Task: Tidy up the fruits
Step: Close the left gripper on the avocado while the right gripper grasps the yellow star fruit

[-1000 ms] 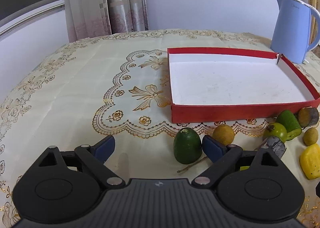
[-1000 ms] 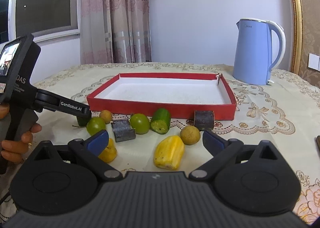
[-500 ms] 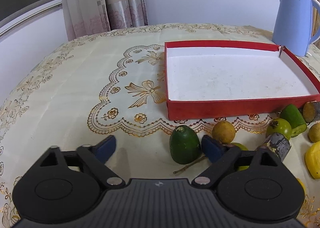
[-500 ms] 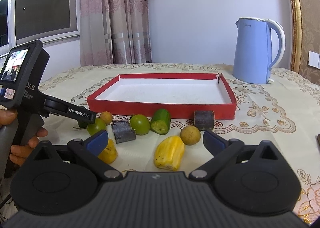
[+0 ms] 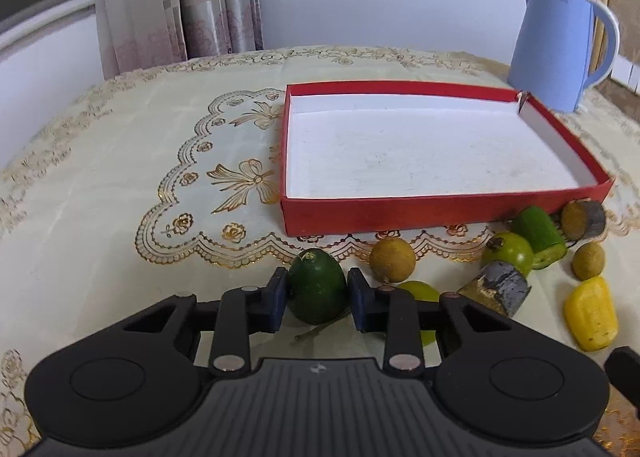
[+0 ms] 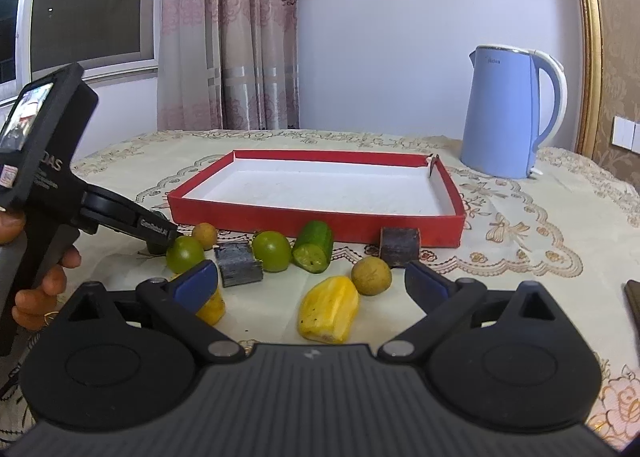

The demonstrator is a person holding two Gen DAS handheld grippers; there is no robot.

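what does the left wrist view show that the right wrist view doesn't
Only the left wrist view shows the left hand-held gripper closing its pads on the dark green fruit, with a thin twig lying under it.

Only the right wrist view shows the person's hand on the left tool's handle, the open right hand-held gripper and a second yellow piece behind its left pad.

Both show the empty red box, blue kettle and the fruit row.

A blue kettle (image 6: 505, 113) stands on the embroidered tablecloth (image 5: 120, 161) before pink curtains (image 6: 228, 37).
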